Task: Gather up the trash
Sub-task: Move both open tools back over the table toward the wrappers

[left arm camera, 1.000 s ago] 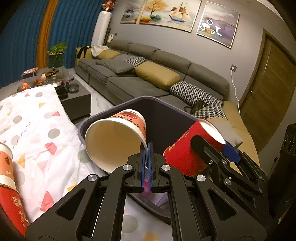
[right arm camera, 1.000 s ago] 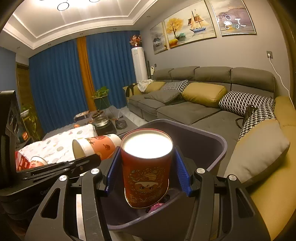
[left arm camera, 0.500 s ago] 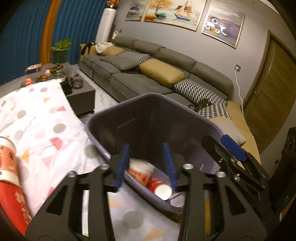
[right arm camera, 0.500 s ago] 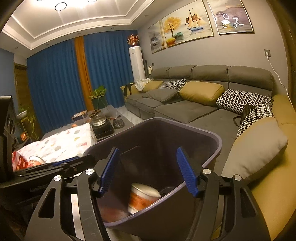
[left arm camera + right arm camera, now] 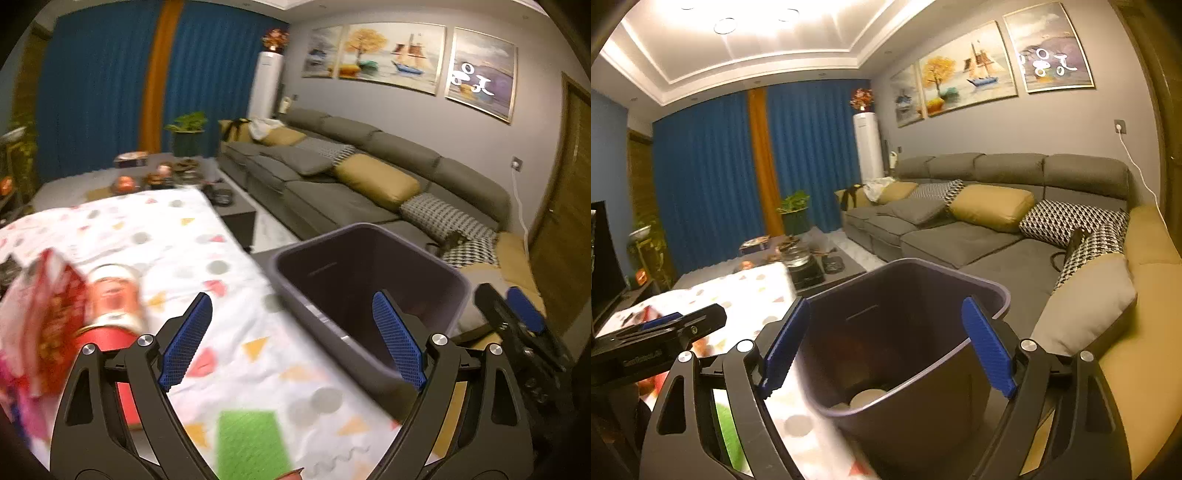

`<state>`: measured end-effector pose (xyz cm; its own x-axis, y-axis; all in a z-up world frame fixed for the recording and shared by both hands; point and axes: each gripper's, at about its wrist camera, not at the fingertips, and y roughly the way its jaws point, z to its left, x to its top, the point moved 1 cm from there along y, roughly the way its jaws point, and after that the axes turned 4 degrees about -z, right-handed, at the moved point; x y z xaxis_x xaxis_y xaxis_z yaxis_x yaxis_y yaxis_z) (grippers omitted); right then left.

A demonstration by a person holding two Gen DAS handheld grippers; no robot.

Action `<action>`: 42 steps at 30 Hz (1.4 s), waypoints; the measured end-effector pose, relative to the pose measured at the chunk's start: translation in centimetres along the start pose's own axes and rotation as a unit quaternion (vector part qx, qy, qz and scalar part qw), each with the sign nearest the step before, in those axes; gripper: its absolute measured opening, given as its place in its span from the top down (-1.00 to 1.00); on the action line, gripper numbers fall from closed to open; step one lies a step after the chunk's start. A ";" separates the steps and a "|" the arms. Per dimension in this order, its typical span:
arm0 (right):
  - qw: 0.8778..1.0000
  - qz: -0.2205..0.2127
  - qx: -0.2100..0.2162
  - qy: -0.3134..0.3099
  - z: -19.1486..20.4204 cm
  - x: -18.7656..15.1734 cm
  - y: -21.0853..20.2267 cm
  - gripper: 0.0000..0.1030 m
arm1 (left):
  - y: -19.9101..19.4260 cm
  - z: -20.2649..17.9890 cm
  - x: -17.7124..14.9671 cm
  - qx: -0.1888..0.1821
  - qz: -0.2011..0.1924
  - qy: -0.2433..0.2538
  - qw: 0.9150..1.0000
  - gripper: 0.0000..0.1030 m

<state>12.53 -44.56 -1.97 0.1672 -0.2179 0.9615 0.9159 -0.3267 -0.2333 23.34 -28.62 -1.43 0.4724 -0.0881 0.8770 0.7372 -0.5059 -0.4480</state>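
both grippers empty, left gripper (image 5: 291, 341) and right gripper (image 5: 888, 349) with jaws opening wide, nothing between. some trash already down in the bin (image 5: 960, 284), a pale cup (image 5: 866, 398) at the bottom. still to collect: red cups (image 5: 110, 314) on the cloth (image 5: 177, 240), left of the bin.

Red printed paper cups (image 5: 107, 314) at left of left wrist view: motion-blurred, print unreadable, count unclear. Green rectangle (image 5: 251, 443) on patterned table cloth: blurred, cut by bottom edge. Dark grey plastic bin (image 5: 923, 332) interior: shadowed; pale round cup shapes (image 5: 866, 398) at bottom, partly hidden behind near rim.
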 end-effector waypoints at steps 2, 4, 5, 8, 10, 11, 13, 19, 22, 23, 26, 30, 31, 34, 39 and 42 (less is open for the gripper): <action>1.000 0.000 0.007 -0.011 0.9 -0.1 -1.0 -0.62 | -1.2 0.5 -0.3 0.010 -0.004 0.001 1.000 -0.69; 1.000 -0.001 0.013 -0.020 1.7 -0.4 -2.0 -0.62 | -2.8 1.2 -0.8 0.023 -0.011 -0.001 1.000 -0.69; 1.000 -0.001 0.015 -0.025 2.1 -0.4 -2.4 -0.63 | -3.5 1.6 -1.0 0.028 -0.014 -0.002 1.000 -0.69; 0.999 -0.004 0.027 -0.039 3.4 -0.8 -3.9 -0.63 | -5.9 2.8 -1.9 0.045 -0.024 -0.004 0.999 -0.69; 0.998 0.001 0.034 -0.046 4.4 -1.3 -4.6 -0.63 | -7.3 3.8 -2.7 0.061 -0.028 -0.007 0.998 -0.69; 0.998 0.005 0.041 -0.048 4.9 -1.6 -5.0 -0.63 | -8.1 4.4 -3.4 0.069 -0.028 -0.012 0.997 -0.69; 0.997 0.013 0.049 -0.050 5.6 -2.2 -5.3 -0.63 | -9.2 5.2 -4.0 0.080 -0.027 -0.019 0.996 -0.69; 0.995 0.029 0.077 -0.058 8.5 -3.8 -6.8 -0.63 | -12.7 8.2 -5.9 0.130 -0.039 -0.027 0.990 -0.69; 0.994 0.035 0.089 -0.060 10.0 -4.7 -7.5 -0.63 | -14.4 10.1 -6.8 0.158 -0.043 -0.041 0.986 -0.69; 0.993 0.038 0.097 -0.061 10.6 -5.0 -7.8 -0.63 | -15.0 10.8 -7.0 0.167 -0.045 -0.045 0.984 -0.69; 0.991 0.042 0.107 -0.066 12.1 -6.0 -8.5 -0.62 | -16.6 13.0 -7.7 0.199 -0.050 -0.054 0.977 -0.69; 0.988 0.051 0.124 -0.073 14.3 -7.0 -8.9 -0.63 | -18.3 16.8 -8.7 0.235 -0.046 -0.069 0.968 -0.69; 0.987 0.054 0.129 -0.076 14.9 -7.3 -8.9 -0.63 | -18.7 17.7 -8.9 0.241 -0.046 -0.075 0.967 -0.69; 0.984 0.061 0.144 -0.081 16.4 -7.9 -8.7 -0.62 | -19.6 20.1 -9.4 0.252 -0.048 -0.087 0.963 -0.69; 0.979 0.068 0.167 -0.093 19.2 -8.7 -8.5 -0.62 | -19.8 23.2 -9.4 0.257 -0.047 -0.100 0.960 -0.68; 0.977 0.069 0.175 -0.098 20.5 -8.9 -8.2 -0.62 | -18.9 24.7 -9.0 0.237 -0.035 -0.112 0.964 -0.57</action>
<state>11.03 -21.09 -5.60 0.3336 -0.0467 0.9416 0.9426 0.0345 -0.3322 17.13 2.88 -5.13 0.4659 0.1459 0.8727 0.8845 -0.0498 -0.4639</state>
